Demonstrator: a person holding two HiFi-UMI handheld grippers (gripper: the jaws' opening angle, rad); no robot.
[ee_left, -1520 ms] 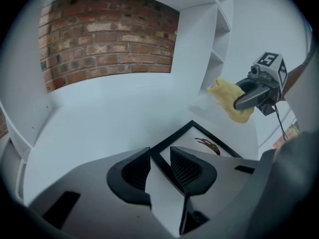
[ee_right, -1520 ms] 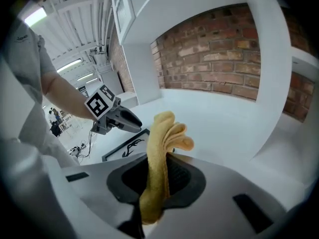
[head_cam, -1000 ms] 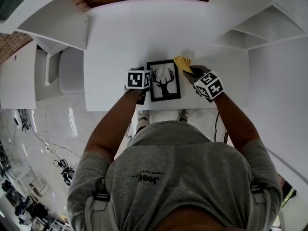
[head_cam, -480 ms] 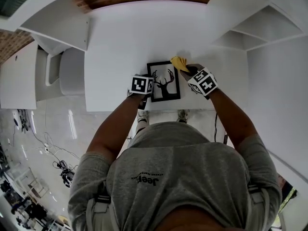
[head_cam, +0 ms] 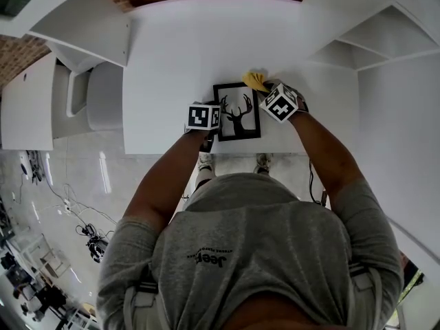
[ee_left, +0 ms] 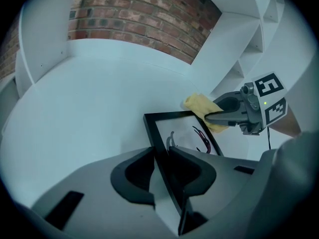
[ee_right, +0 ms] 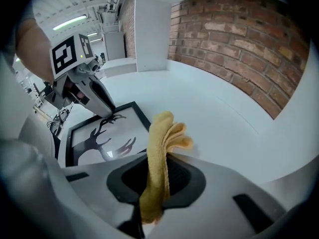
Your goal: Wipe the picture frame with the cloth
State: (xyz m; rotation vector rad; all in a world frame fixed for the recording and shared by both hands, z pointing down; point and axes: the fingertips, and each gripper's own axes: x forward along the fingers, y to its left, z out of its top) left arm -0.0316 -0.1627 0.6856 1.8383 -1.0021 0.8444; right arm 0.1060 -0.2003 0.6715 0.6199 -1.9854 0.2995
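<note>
A picture frame (head_cam: 237,112) with a black deer silhouette lies flat on a white table (head_cam: 172,60), just above the centre of the head view and close to the table's near edge.

The risks, as judgements:
- The left gripper (ee_left: 160,158) holds only the frame's thin left rail. A hard sideways wipe could swing the frame or pull it free.
- So close to the table's edge, a loose frame could slide off.
- The yellow cloth (head_cam: 256,81) is pinched by one fold. Dragging it could tug it out of the jaws.
- If too little cloth stands proud, the hard jaw tips could scrape the glass.

The left gripper's jaws have just been closing and now clamp the black rail, which runs between them. The right gripper (ee_right: 157,183) is clenched on the cloth, which sticks up out of its jaws and hangs at the frame's upper right corner.

Both forearms reach up from the bottom of the head view, the left forearm (head_cam: 165,177) to the frame's left side and the right forearm (head_cam: 323,163) to its right. Both grippers point steeply down at the table, their marker cubes flanking the frame.
</note>
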